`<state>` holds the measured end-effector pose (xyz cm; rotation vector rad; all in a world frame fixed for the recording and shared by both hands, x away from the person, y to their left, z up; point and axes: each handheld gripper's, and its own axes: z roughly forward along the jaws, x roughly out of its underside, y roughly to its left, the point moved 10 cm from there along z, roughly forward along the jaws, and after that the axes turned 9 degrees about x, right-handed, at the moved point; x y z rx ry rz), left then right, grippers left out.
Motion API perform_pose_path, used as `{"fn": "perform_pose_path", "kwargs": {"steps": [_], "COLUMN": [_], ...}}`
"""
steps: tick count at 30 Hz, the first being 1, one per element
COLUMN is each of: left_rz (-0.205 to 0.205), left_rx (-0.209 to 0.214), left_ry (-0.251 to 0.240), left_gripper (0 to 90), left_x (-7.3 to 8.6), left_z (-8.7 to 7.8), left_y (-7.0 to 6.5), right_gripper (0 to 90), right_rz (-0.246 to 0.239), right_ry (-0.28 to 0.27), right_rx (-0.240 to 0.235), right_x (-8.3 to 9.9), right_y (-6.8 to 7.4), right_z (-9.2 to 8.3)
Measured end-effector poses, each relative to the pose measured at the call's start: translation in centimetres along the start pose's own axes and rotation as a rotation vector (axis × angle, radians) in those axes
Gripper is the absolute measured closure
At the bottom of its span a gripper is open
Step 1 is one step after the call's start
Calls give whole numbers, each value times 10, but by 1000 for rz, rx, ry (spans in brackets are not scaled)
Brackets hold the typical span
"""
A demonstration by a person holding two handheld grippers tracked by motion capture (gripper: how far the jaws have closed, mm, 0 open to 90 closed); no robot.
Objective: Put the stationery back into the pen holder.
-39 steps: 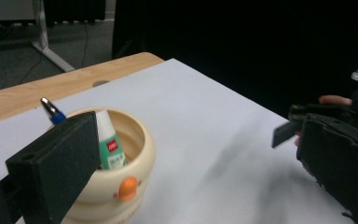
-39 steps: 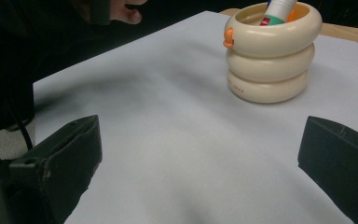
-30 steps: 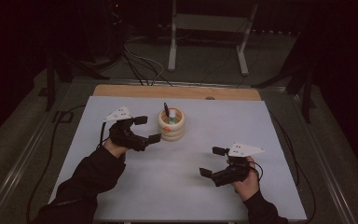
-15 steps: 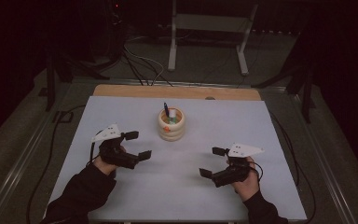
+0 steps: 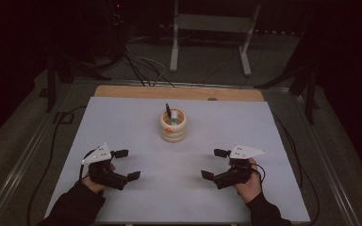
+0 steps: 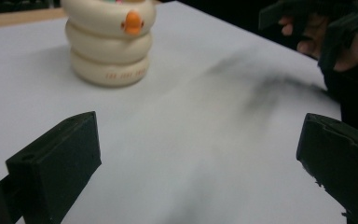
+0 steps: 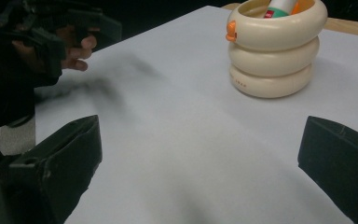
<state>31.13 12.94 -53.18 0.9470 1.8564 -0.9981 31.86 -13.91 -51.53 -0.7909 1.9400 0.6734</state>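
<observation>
Cream ringed pen cup (image 5: pixel 173 125) stands upright at desk (image 5: pixel 122 117) middle, nearer the far edge, pens inside. Left tongs (image 5: pixel 125 165) near the front-left corner, jaws wide apart, holding nothing. Right tongs (image 5: pixel 214 164) near the front-right corner, jaws wide apart, also holding nothing. Both well apart from the cup.

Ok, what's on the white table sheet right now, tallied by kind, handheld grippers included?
Cream ringed holder with an orange beak: 1
Pens or markers standing in it: at least 2, a dark one and a green-and-white one; an orange bit beside them is too small to tell
Grippers: 2, left gripper and right gripper, both empty, jaws apart
Total: 5 at least
</observation>
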Motion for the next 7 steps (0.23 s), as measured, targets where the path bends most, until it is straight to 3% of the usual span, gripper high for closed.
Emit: {"fn": "perform_pose_path", "kwargs": {"steps": [7], "left_rz": [-9], "left_rx": [-56], "left_ry": [20], "left_gripper": [2], "left_x": [17], "left_z": [-9], "left_y": [7], "right_gripper": [0], "right_rz": [-8], "right_ry": [12], "right_rx": [3], "right_x": [3], "right_y": [0], "right_z": [2]}}
